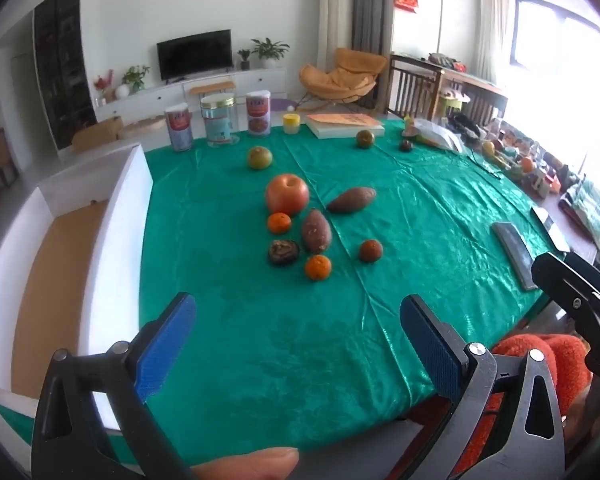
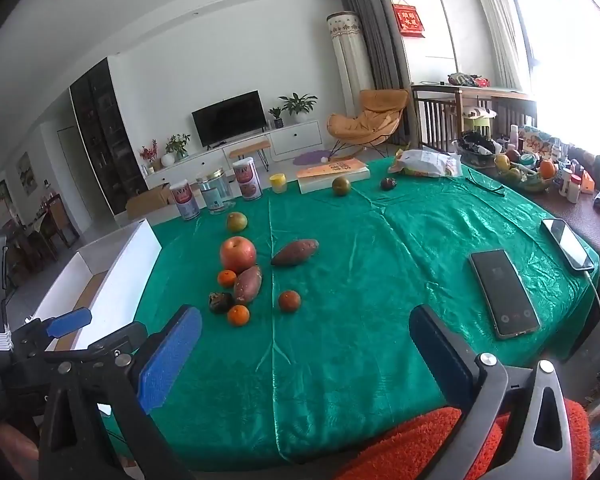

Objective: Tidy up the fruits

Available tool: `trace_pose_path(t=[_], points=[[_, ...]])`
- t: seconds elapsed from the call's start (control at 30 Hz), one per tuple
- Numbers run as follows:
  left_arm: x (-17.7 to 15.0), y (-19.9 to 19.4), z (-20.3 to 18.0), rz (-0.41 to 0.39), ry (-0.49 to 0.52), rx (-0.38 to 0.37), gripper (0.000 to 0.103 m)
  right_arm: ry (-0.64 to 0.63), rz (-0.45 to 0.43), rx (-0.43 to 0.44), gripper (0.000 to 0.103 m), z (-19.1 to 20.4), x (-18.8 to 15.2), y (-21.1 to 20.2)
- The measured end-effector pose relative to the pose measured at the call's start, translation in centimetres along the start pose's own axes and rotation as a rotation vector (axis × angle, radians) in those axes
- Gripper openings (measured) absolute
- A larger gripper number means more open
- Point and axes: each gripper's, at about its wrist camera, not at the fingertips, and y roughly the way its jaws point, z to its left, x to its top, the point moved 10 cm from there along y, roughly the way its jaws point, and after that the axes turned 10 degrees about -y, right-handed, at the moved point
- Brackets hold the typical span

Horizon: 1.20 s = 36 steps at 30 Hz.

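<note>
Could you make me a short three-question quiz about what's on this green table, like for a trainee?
1. True or false: the left gripper is holding a fruit.
2. Which item touches the red apple?
A. the phone
B. a small orange
C. the yellow jar
3. Fill in: the white box stands at the table's ____ edge, seen from both cameras.

Key:
1. False. Both it and the right gripper are open and empty over the green cloth.
2. B. The small orange sits against the apple; the phone and yellow jar lie far off.
3. Left.
</note>
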Motion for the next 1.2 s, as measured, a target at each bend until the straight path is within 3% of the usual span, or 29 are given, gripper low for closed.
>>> trace_pose_path(t=[0.23,0.47,0.53,0.63,0.7,0.8,0.9,1.03,1.2], points=[[-1.5,1.4,2.3,0.044,-0.037,0.026,0.102,0.039,0.101,0.051,0.103,0.4,-2.3,2.7],[-2.1,4.0,2.7,0.089,-0.037,0.036,0.102,0.095,0.322,0.091,0.103,0.6,-4.7,6.9],[-1.5,4.5,2.8,0.082,-0.039,0.045,0.102,0.138,0.379,0.135,0.103,0.7,-3.0,7.3],[0.4,4.3,2.7,0.039,-0.046,0.055,0.102,0.045,0.262,0.096,0.103,1.1,4.0,5.0],[1.7,3.7,2.9,0.01,-0.059,0.065,0.102,-0.031,0.246,0.056,0.103,1.7,6.4,4.2],[1.7,3.6,3.2,0.024,-0.06,0.08,0.102,-0.006,0.354,0.131,0.103,2.8,3.8,5.5],[-0.2,4.8,3.6,0.068,-0.027,0.111,0.102,0.041,0.414,0.107,0.103,2.5,-1.6,7.7],[-3.0,6.9,3.5,0.125,-0.017,0.107,0.102,0.058,0.318,0.038,0.103,1.2,-5.2,9.5],[-4.7,9.0,3.0,0.145,-0.012,0.097,0.102,-0.023,0.153,-0.016,0.103,0.7,-3.8,8.9]])
